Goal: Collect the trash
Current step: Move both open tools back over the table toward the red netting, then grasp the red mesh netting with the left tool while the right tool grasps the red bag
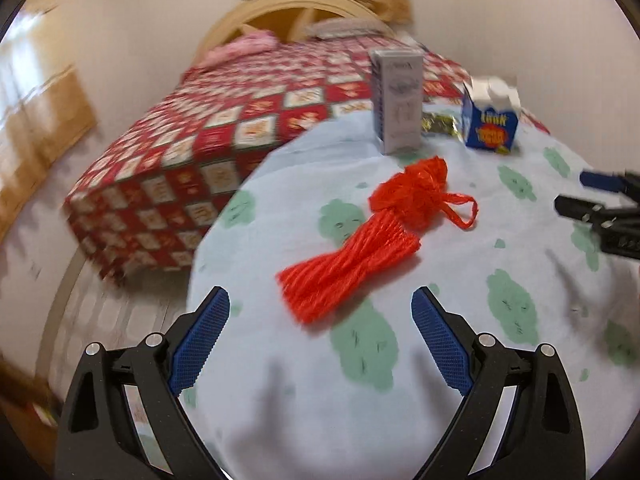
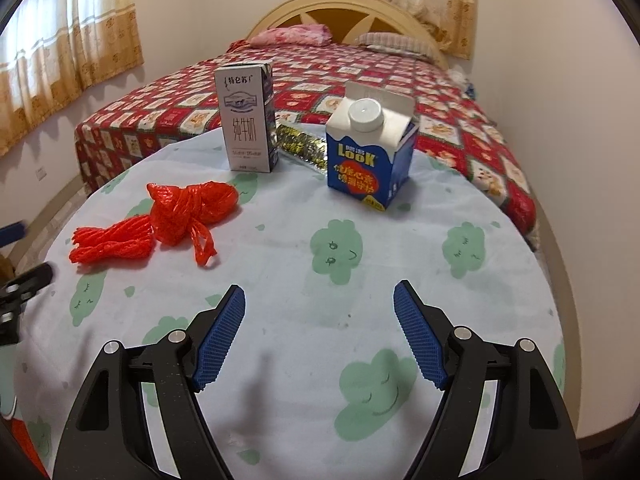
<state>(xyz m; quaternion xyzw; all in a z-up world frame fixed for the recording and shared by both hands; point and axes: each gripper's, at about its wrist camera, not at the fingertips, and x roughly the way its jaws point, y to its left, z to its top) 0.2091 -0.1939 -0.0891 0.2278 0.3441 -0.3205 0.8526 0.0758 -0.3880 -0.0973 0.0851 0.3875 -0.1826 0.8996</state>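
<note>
Room: bedroom, with a bed (image 2: 360, 92) under a red patterned quilt behind the round table (image 2: 460, 308), and curtains at the windows.
Table: covered by a pale cloth printed with green clouds.
Red net bag (image 2: 168, 222): bright orange-red plastic mesh, knotted into a wad with a loose loop and a flat tail; lies near the table's left edge in the right wrist view.
Tall carton (image 2: 248, 120): grey-white milk box, upright near the far edge, closed.
Blue carton (image 2: 370, 156): gable top with a white screw cap on, upright near the far edge, right of the tall one.
Foil wrapper (image 2: 300, 144): shiny gold-and-dark, flat between the two cartons.
Left gripper (image 1: 320, 332): jaws apart, nothing between them, just short of the net bag's tail.
Right gripper (image 2: 320, 332): jaws apart over bare cloth, empty.
</note>
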